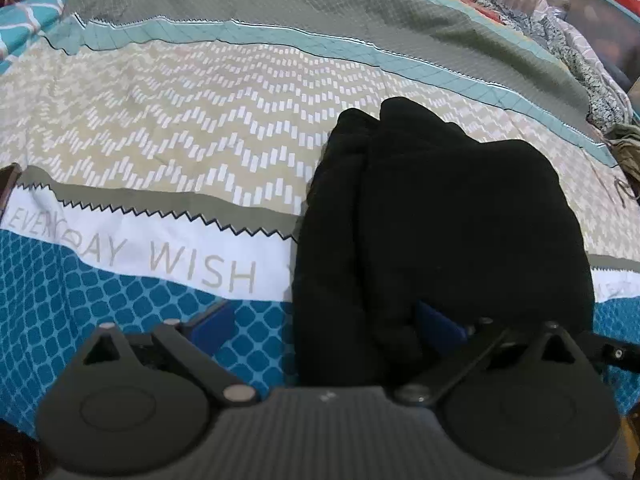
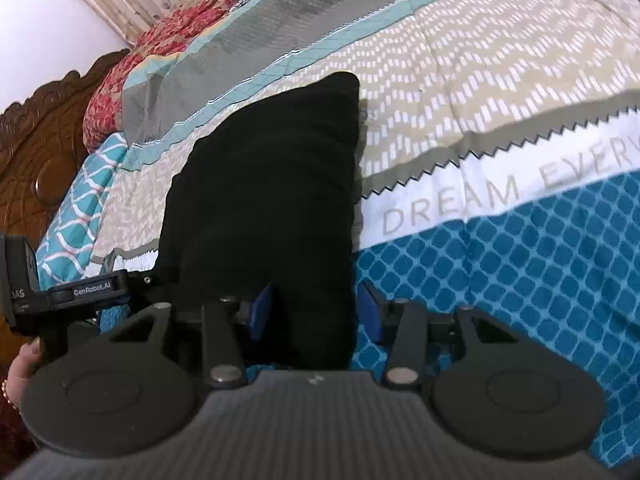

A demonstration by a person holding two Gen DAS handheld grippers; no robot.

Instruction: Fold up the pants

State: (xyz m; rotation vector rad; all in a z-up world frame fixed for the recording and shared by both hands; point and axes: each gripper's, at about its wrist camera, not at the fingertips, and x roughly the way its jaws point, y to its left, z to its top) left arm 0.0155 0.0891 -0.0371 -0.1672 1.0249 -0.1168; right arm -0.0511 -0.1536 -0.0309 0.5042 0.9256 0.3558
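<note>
Bare bedspread was seen across the left and centre of the left wrist view, where free passage was offered. The lower right was blocked by the folded black pants, and the upper right by heaped bedding. In the right wrist view, open cover lay at right; a carved headboard and red pillow closed the upper left.

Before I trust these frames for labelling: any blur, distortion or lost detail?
Left wrist view: fisheye bends the bedspread stripes; the black pants show almost no fold detail. Right wrist view: the same bending, soft "DREAM" lettering, pants a flat black mass.
</note>
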